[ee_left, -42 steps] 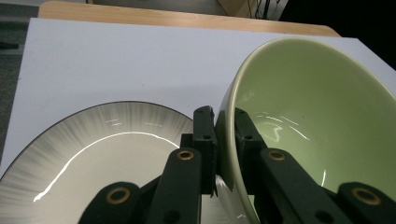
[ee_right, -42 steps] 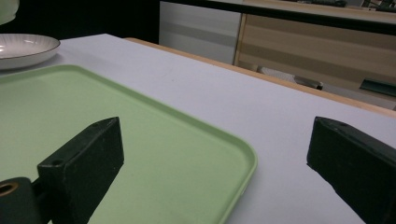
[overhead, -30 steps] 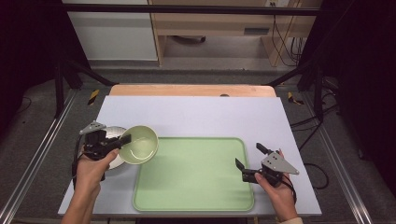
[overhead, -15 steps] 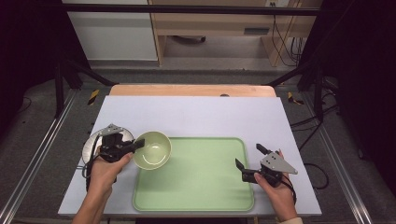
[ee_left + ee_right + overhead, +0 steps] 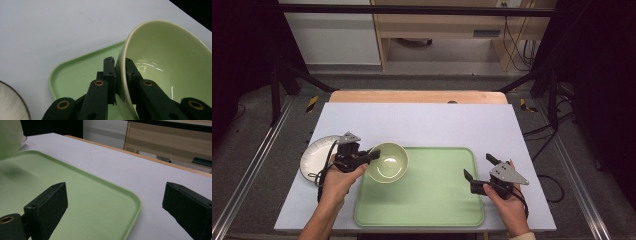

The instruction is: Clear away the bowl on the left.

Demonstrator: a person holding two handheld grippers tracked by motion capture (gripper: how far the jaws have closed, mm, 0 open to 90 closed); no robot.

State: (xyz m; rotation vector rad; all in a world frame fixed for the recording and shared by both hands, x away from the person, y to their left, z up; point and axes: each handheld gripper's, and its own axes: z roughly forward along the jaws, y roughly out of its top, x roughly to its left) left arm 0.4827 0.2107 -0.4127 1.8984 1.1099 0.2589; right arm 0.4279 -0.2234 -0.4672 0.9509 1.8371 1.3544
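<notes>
A pale green bowl (image 5: 387, 162) hangs over the left end of the green tray (image 5: 432, 200). My left gripper (image 5: 373, 155) is shut on the bowl's near rim, one jaw inside and one outside; the left gripper view shows the bowl (image 5: 172, 72) tilted, pinched in the left gripper (image 5: 120, 75), with the tray's corner (image 5: 75, 72) below. My right gripper (image 5: 479, 175) rests at the tray's right edge, open and holding nothing. In the right gripper view its jaws stand wide apart astride the tray's rim (image 5: 136, 207), and the bowl (image 5: 10, 137) shows at far left.
A white paper plate (image 5: 314, 157) lies on the white table cover (image 5: 427, 125) left of the tray, partly under my left hand; its edge (image 5: 10, 102) shows in the left gripper view. A wooden strip (image 5: 417, 96) borders the far side. Dark frame rails flank the table.
My left gripper has carried the bowl rightward from above the paper plate to over the tray's left end. The right gripper has stayed put.
</notes>
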